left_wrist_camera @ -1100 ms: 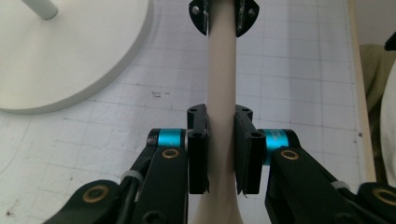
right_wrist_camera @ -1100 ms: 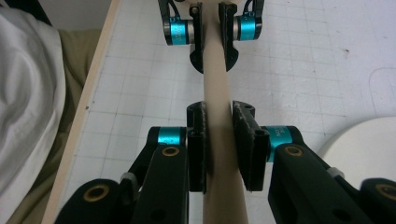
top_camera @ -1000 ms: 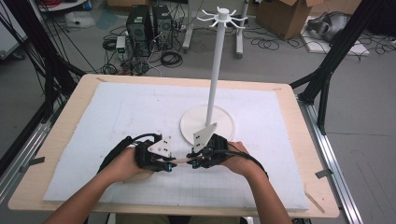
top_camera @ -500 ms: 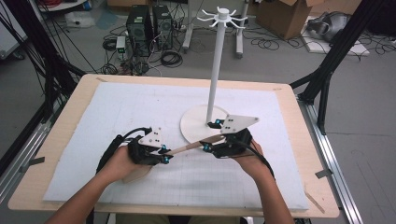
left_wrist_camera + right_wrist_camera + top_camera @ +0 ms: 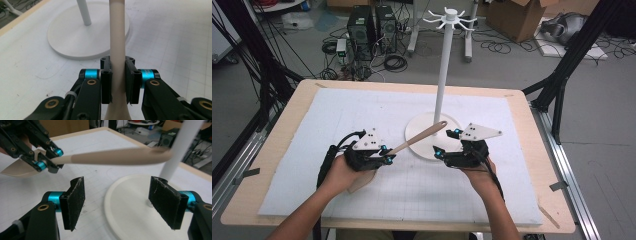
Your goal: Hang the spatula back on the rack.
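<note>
Holding the spatula [image 5: 412,141] clamped in left gripper [image 5: 385,156] jaws; right gripper [image 5: 446,141] jaws have just been opening, now apart and empty beside the stand [image 5: 443,75]: handover looking complete.

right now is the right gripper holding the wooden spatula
No, the right gripper has its jaws apart with nothing between them; the left gripper clamps the spatula handle.

counter [image 5: 287,125]: pale wood top, a white gridded mat [image 5: 337,115] covering most of it
stand [image 5: 443,75]: white pole with hooked arms at the top, its round base [image 5: 422,137] on the mat right of centre
floor behind far edge: two dark computer towers [image 5: 371,27], tangled cables [image 5: 394,62]
far right floor: cardboard box [image 5: 512,15]
</note>
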Available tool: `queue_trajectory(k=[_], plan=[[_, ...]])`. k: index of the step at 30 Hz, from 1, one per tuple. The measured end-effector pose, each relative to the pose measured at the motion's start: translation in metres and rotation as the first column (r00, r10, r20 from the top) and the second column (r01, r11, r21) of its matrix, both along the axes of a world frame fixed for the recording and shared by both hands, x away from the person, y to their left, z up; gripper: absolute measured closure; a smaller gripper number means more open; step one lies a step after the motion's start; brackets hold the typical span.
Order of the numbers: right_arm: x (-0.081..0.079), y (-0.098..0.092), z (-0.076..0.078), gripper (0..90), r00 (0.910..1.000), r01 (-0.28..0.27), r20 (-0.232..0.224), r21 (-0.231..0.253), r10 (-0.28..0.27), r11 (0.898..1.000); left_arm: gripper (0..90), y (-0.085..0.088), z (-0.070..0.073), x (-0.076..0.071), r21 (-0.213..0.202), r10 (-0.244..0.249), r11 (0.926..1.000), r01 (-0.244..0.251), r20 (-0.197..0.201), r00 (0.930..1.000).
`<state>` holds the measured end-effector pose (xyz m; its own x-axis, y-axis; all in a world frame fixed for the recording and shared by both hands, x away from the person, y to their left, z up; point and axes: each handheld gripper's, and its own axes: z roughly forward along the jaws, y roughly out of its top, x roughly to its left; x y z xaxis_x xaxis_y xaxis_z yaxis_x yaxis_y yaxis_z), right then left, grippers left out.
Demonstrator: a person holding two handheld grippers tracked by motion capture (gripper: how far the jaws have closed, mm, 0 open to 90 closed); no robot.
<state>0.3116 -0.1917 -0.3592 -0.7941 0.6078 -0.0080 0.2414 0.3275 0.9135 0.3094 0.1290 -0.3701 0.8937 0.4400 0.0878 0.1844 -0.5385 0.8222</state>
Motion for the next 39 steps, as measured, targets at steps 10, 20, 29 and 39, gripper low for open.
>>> queue_trajectory(k=[10, 20, 29, 39], plan=[[-0.003, 0.024, 0.004, 28.5, 0.9997, -0.023, -0.009, 0.094, 0.024, 0.995, 77.7, -0.003, 0.005, -0.008, -0.066, 0.016, 0.9977, -0.014, 0.033, 0.9993], [-0.004, 0.037, 0.008, 31.9, 0.9987, -0.049, -0.006, 0.108, 0.050, 0.993, 77.7, -0.010, 0.005, -0.010, -0.073, 0.010, 0.9973, -0.007, 0.043, 0.9990], [-0.006, 0.038, 0.022, 41.2, 0.9981, -0.055, 0.036, 0.165, 0.050, 0.985, 77.7, -0.014, 0.006, -0.011, -0.080, 0.015, 0.9967, -0.011, 0.051, 0.9986], [-0.009, 0.049, 0.041, 51.7, 0.9968, -0.055, 0.067, 0.177, 0.044, 0.983, 77.7, -0.015, 0.010, -0.015, -0.113, 0.040, 0.9931, -0.031, 0.073, 0.9965]])
